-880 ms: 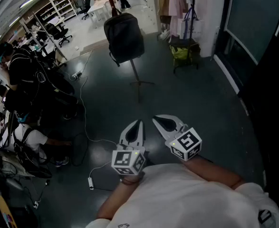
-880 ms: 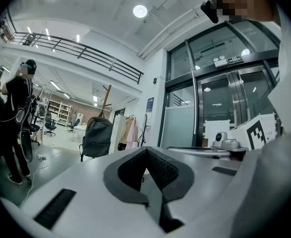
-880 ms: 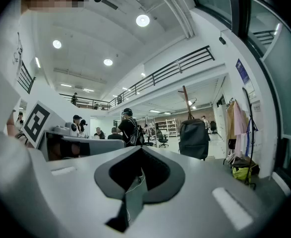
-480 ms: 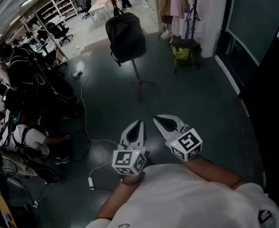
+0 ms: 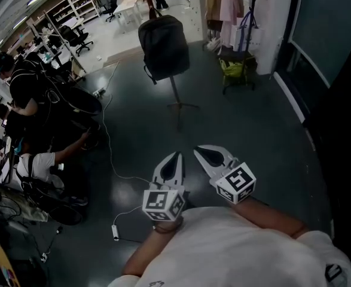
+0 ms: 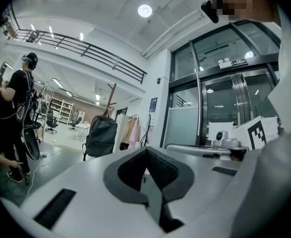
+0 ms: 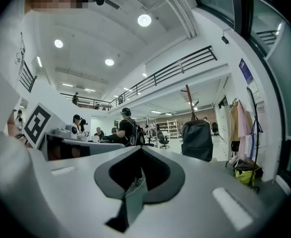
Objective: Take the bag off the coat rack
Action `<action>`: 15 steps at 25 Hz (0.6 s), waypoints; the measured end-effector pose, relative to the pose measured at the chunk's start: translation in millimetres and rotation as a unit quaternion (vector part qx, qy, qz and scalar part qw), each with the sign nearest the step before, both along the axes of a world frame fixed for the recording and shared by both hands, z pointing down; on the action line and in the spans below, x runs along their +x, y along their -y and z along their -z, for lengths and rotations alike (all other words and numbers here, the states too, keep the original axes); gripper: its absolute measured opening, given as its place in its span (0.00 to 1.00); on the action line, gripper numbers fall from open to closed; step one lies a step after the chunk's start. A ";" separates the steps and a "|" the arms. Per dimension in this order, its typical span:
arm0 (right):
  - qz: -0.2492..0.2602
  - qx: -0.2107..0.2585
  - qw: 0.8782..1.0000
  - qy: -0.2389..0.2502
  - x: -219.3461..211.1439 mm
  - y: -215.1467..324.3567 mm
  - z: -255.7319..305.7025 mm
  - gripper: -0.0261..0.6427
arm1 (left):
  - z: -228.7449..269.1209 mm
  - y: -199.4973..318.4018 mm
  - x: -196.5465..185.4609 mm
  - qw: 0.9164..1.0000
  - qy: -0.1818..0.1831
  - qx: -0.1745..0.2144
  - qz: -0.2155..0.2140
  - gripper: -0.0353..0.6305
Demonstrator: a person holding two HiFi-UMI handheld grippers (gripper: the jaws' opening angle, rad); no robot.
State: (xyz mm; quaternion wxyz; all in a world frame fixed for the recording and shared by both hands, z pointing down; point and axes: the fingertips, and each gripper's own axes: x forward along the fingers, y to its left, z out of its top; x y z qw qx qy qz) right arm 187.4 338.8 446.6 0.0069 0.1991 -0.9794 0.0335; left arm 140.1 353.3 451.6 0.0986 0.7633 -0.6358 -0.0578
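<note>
A black backpack hangs on a coat rack, a thin pole on a tripod foot, several steps ahead on the dark floor. It also shows in the left gripper view as the backpack under the wooden rack top, and in the right gripper view as the backpack. My left gripper and right gripper are held side by side close to my chest, far short of the bag. Both are shut with nothing in them.
People with gear stand and crouch at the left. A clothes stand with pale garments and a stool with a yellow-green bag are right of the rack. A cable and power strip lie on the floor. Glass doors line the right.
The backpack and rack have slid slightly right and nearer in the head view. A crouching person at the left has stretched out an arm. Both grippers keep their pose.
</note>
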 end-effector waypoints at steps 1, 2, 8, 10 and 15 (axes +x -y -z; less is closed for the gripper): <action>0.001 0.000 1.000 -0.001 -7.4 4.2 -0.7 0.04 | -0.4 4.3 -7.3 1.000 0.000 0.001 0.000 0.06; 0.002 0.000 1.000 -0.001 -15.7 8.6 -0.7 0.04 | 0.0 8.9 -15.5 1.000 -0.001 0.002 0.001 0.06; 0.000 0.001 1.000 0.000 -70.2 50.3 10.4 0.04 | 13.0 49.3 -70.7 1.000 0.001 0.009 -0.002 0.06; -0.001 0.003 1.000 0.002 -89.9 66.6 14.1 0.04 | 16.7 65.6 -91.8 1.000 0.003 0.011 -0.003 0.06; -0.008 0.007 1.000 0.009 -149.1 105.6 25.8 0.04 | 29.3 105.1 -150.2 1.000 0.014 0.014 -0.012 0.06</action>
